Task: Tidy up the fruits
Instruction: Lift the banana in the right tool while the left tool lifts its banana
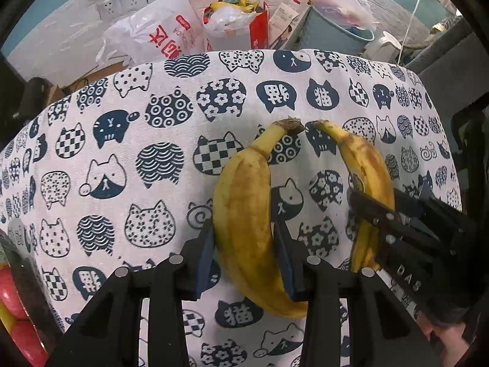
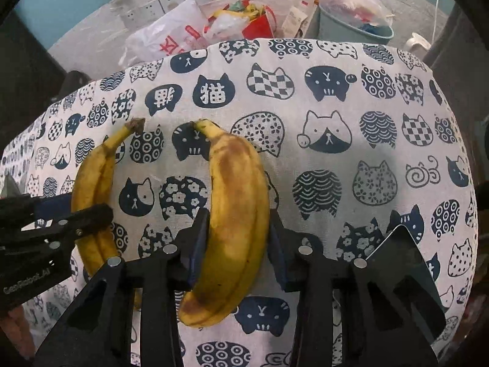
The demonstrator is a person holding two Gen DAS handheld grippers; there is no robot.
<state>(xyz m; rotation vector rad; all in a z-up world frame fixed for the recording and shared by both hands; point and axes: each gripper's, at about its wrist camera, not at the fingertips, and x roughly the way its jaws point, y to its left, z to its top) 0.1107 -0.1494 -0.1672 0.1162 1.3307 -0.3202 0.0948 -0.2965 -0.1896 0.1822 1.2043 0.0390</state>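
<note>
Two yellow bananas lie side by side on a cat-print tablecloth (image 1: 152,140). My left gripper (image 1: 243,244) is shut on the left banana (image 1: 244,214), one blue pad on each side of its middle. In the left wrist view my right gripper (image 1: 371,217) closes around the right banana (image 1: 366,165). In the right wrist view my right gripper (image 2: 233,238) is shut on that right banana (image 2: 235,214), and my left gripper (image 2: 76,217) holds the left banana (image 2: 91,183). Both bananas rest on the cloth with stems pointing away.
A dark tablet or tray (image 2: 403,275) lies on the cloth at the lower right. Red fruit (image 1: 15,305) shows at the far left edge. Behind the table are a white plastic bag (image 1: 159,33), a red bag (image 1: 241,21) and a grey bin (image 1: 336,30).
</note>
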